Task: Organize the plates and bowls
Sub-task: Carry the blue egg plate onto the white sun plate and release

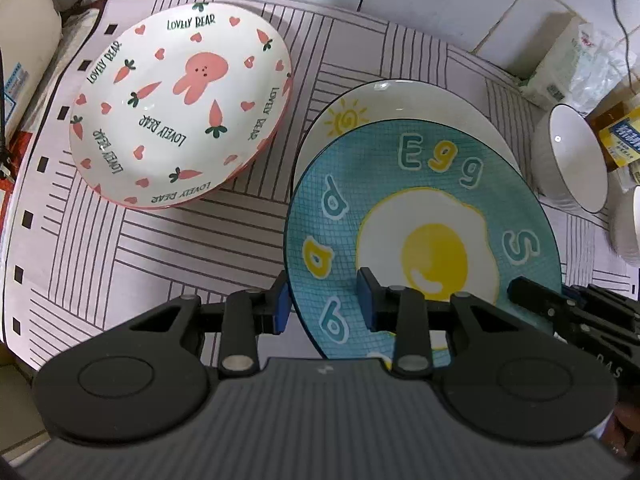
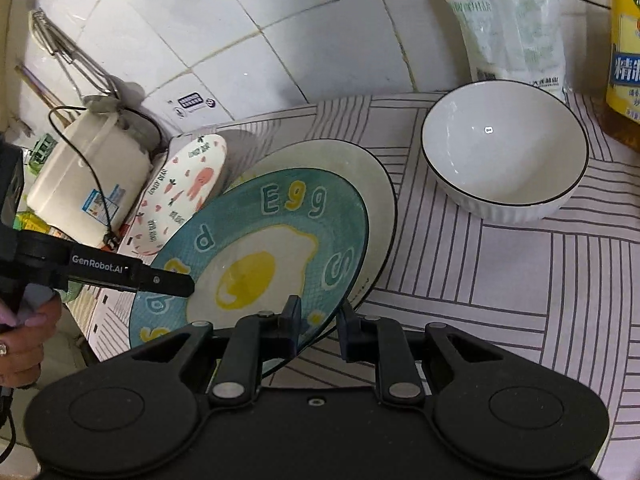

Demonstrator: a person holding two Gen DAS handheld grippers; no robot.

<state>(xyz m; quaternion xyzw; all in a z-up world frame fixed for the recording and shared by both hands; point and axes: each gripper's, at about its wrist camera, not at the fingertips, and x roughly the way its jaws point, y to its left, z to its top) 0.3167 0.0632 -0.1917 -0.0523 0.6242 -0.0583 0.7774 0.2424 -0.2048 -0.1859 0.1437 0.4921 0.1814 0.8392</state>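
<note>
Grippers: left gripper (image 1: 325, 304), right gripper (image 2: 318, 330) both straddle glossy round egg plate (image 1: 420, 216) rim, unclenched.

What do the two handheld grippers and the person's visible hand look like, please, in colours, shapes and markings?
Both grippers are matte black, with ribbed bodies, round pivot discs, silver rivets and linkage arms. The left gripper has blue pads on its jaws; its side reads "GenRobot.AI" in white in the right wrist view. The right gripper's pads look dark. The hand is bare, with a ring.
</note>
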